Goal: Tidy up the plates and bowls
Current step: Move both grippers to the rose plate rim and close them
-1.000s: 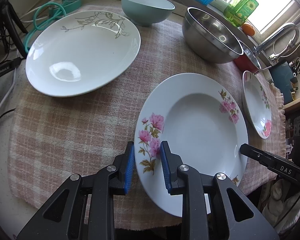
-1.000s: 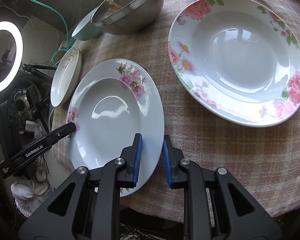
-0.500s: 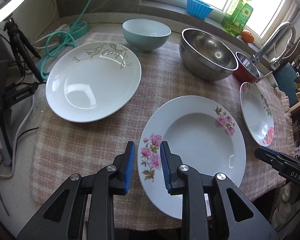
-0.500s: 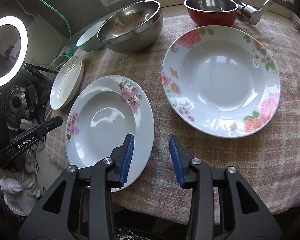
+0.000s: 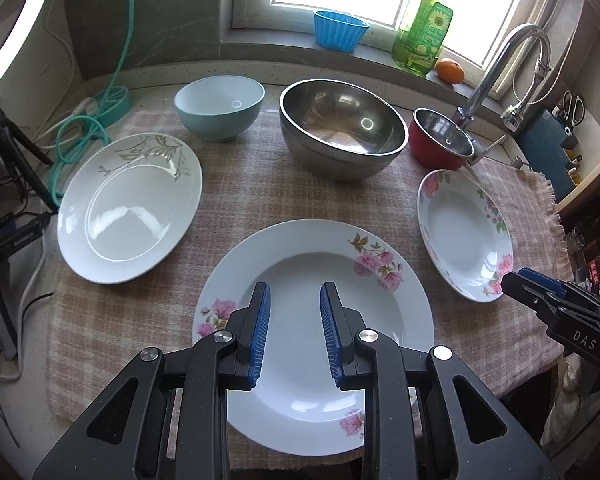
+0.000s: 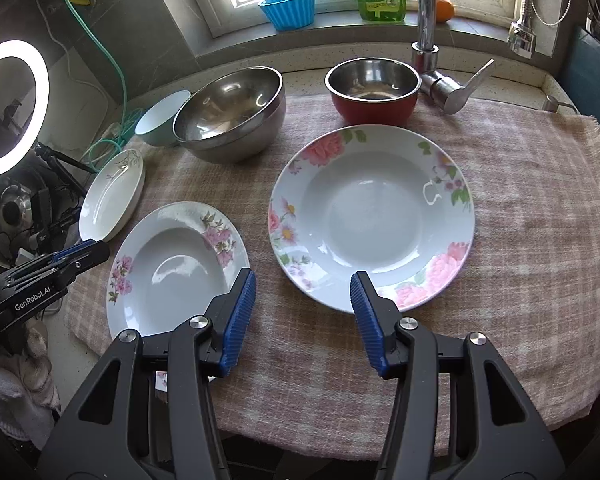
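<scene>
- The left tool (image 5: 291,334) hovers over the near middle of the desk (image 5: 236,184) with its jaws apart, holding nothing; below it lies the pink-blossom plate (image 5: 380,280), flat on the checked cloth (image 5: 236,200).
- The right tool (image 6: 303,318) is spread wider, also empty, above the cloth between that plate (image 6: 172,264) and the rose plate (image 6: 380,216) to its right.
- Nothing appears stacked yet, so the step in hand is probably picking a first plate. A good grasp would take a rim edge-on, one pad above and one below, then lift level so the plate does not scrape its neighbour.
- Only the left view shows the leaf-pattern plate (image 5: 132,208) whole, at far left, and the light blue bowl (image 5: 220,106) unobstructed.
- Only the right view shows the rose plate undistorted, and looks squarely into the red bowl (image 6: 374,88); the steel bowl (image 6: 232,112) half hides the blue one there.
- Whether the leaf-pattern plate overhangs the cloth edge is hard to judge.
</scene>
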